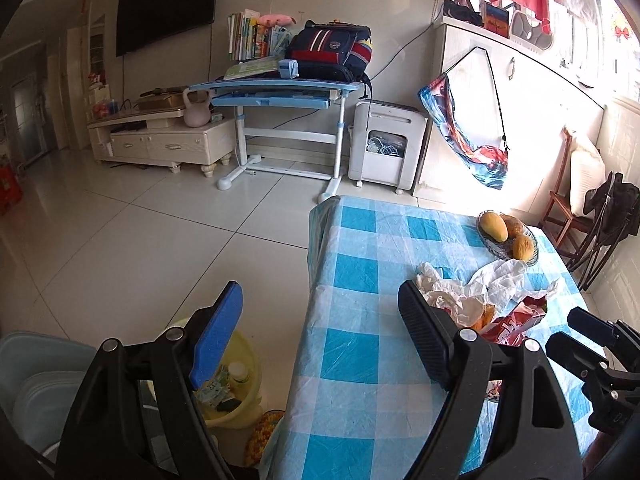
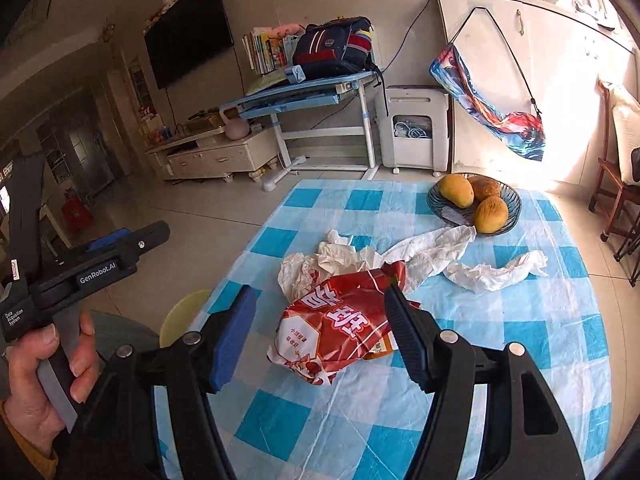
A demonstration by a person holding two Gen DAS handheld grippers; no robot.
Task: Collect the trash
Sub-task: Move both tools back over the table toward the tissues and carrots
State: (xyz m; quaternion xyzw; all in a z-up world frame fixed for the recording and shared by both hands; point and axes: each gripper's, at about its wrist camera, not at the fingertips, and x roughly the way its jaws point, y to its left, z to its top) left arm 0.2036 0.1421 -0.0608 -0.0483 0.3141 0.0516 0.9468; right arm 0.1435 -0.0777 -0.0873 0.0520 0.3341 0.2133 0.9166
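Your right hand-held gripper (image 2: 320,332) is standing spread around the red snack bag (image 2: 340,320) with white Chinese characters, which is lying mid-table (image 2: 520,360), pads not pressing it. Your left hand-held gripper (image 1: 316,332), marked "GenRobot.AI", is hanging spread and empty over the table's left edge, above the yellow bin (image 1: 240,396) on the floor.

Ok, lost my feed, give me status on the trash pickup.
Both hand-held grippers open: left empty by table edge, right straddling red snack bag, pads off. Crumpled tissue behind bag. Nothing blocking.
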